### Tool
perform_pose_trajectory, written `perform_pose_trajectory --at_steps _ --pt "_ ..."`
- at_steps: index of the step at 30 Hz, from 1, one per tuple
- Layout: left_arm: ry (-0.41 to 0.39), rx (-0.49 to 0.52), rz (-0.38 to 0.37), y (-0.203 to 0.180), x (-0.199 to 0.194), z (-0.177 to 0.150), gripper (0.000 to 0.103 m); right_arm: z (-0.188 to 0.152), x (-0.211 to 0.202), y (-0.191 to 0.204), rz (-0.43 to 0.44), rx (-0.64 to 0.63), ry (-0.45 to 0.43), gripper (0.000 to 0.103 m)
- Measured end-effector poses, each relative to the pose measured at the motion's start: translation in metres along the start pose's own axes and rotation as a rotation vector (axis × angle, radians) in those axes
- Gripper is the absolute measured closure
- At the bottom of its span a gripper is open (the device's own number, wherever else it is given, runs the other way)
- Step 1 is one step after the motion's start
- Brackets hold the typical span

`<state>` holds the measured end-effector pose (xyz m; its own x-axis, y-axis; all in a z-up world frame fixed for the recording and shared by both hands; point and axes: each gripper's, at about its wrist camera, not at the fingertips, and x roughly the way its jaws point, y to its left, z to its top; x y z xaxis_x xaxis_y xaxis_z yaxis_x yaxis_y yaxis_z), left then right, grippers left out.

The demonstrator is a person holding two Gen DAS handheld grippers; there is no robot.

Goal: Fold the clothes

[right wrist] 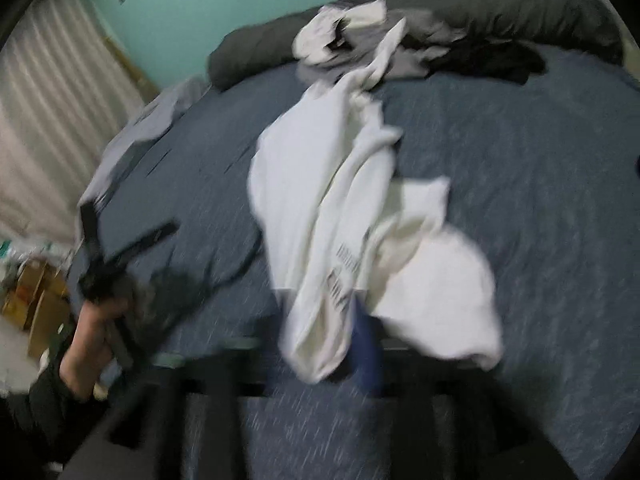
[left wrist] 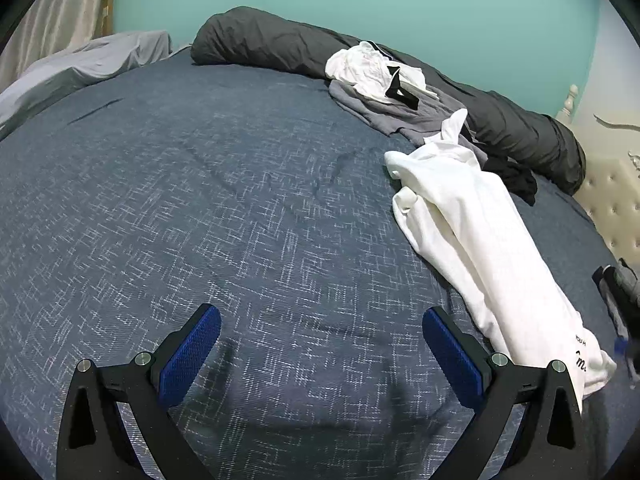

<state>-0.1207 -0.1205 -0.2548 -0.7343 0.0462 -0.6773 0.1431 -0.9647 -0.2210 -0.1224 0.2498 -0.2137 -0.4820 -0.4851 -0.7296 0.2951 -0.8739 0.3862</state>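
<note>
Hovering over bare bedspread (left wrist: 240, 200), your left gripper (left wrist: 320, 344) stands wide open and empty, seemingly waiting. Your right gripper (right wrist: 320, 364) is blurred; whether its jaws still pinch the white shirt (right wrist: 340, 208) draped over them, I cannot tell. Unfolded clothes (left wrist: 384, 84) lie beyond.

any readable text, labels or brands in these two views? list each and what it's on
"YOU H": small dark print near the lower hem of the white shirt, left wrist view; cut off at a fold, partly legible.
"m": start of a cursive word just below it, rest hidden.
Dark block lettering on the same shirt in the right wrist view: too blurred to read.
Nothing else carries text, including the left tongs.
</note>
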Motion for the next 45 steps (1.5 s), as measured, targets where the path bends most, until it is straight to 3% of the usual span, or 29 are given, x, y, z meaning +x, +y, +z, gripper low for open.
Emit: perform_pose_trajectory --at_steps 8,13,15,17,20,28,31,36,42,45 --pt "0.003 0.014 -0.008 -0.004 0.001 0.0 0.0 0.04 0.053 -0.003 -0.055 0.049 0.004 0.049" --pt "0.007 0.012 -0.01 -0.004 0.003 0.0 0.0 0.043 0.079 -0.004 -0.016 0.06 0.002 0.049" --pt "0.009 0.013 -0.011 -0.004 0.005 0.0 0.0 0.04 0.089 0.002 -0.001 0.044 0.017 0.059" --pt "0.009 0.012 -0.011 -0.005 0.005 0.0 0.0 0.036 0.095 0.01 -0.005 0.015 0.025 0.081" --pt "0.008 0.012 -0.01 -0.004 0.004 0.0 0.0 0.031 0.095 0.02 0.005 -0.02 0.014 0.098" --pt "-0.005 0.014 -0.005 0.0 -0.003 0.001 0.0 0.01 0.065 0.053 0.07 -0.124 -0.009 0.1" --pt "-0.01 0.016 -0.003 0.003 -0.007 0.0 0.0 -0.005 0.062 0.072 0.104 -0.193 0.044 0.1" --pt "-0.011 0.031 0.0 0.004 -0.011 -0.003 0.0 -0.032 0.074 0.085 0.163 -0.188 0.139 0.1" --pt "-0.021 0.044 -0.006 0.004 -0.018 -0.002 0.0 -0.075 0.091 0.09 0.176 -0.189 0.277 0.103" --pt "-0.023 0.049 -0.009 0.004 -0.02 -0.004 0.0 -0.091 0.085 0.094 0.149 -0.229 0.297 0.103"
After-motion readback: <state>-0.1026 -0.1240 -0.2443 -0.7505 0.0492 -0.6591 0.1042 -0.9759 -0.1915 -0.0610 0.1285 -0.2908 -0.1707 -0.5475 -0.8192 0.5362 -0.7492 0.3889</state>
